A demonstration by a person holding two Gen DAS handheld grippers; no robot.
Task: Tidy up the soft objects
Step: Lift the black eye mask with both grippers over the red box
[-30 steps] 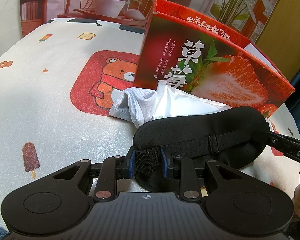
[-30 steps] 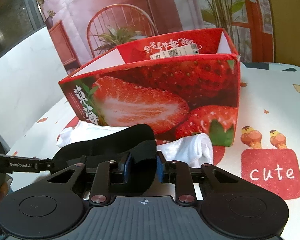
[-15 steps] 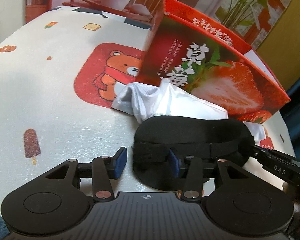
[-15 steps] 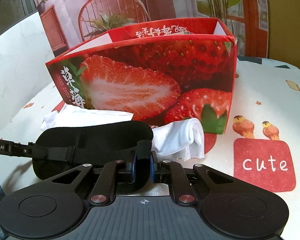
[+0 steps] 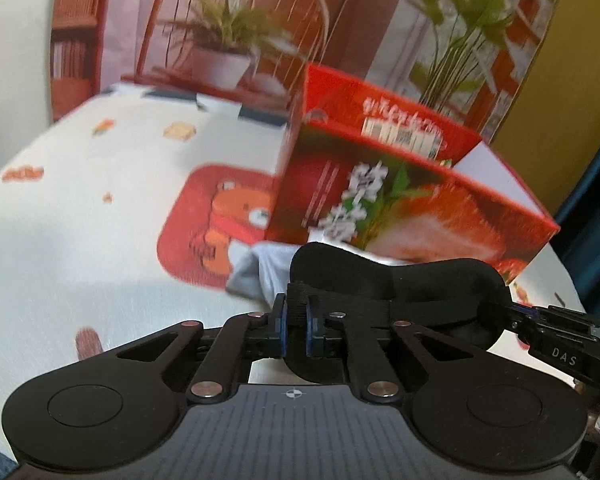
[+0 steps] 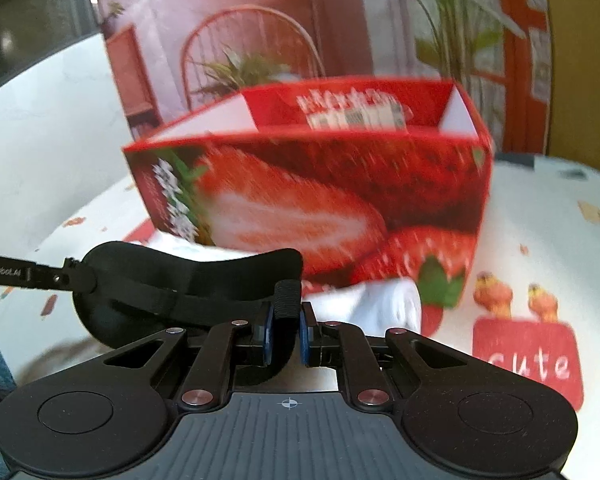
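A black eye mask (image 5: 400,280) hangs stretched between my two grippers, lifted in front of the red strawberry box (image 5: 400,208). In the left wrist view my left gripper (image 5: 296,320) is closing on the mask's left strap end, its blue pads pressing the strap. The right gripper (image 5: 516,316) holds the far end. From the right wrist, my right gripper (image 6: 286,328) is shut on the rolled strap end of the eye mask (image 6: 172,276), and the left gripper (image 6: 66,276) pinches the other side. The strawberry box (image 6: 320,200) is open at the top.
A crumpled white cloth (image 5: 260,276) lies against the box's front, and a rolled white sock (image 6: 384,304) sits at its right corner. The table wears a white cloth with a bear patch (image 5: 220,224) and a red "cute" patch (image 6: 528,360). Behind stands a printed backdrop.
My left gripper opened, then shut again on the strap end. The mask has risen off the table between both grippers, and both views have tilted up toward the box.
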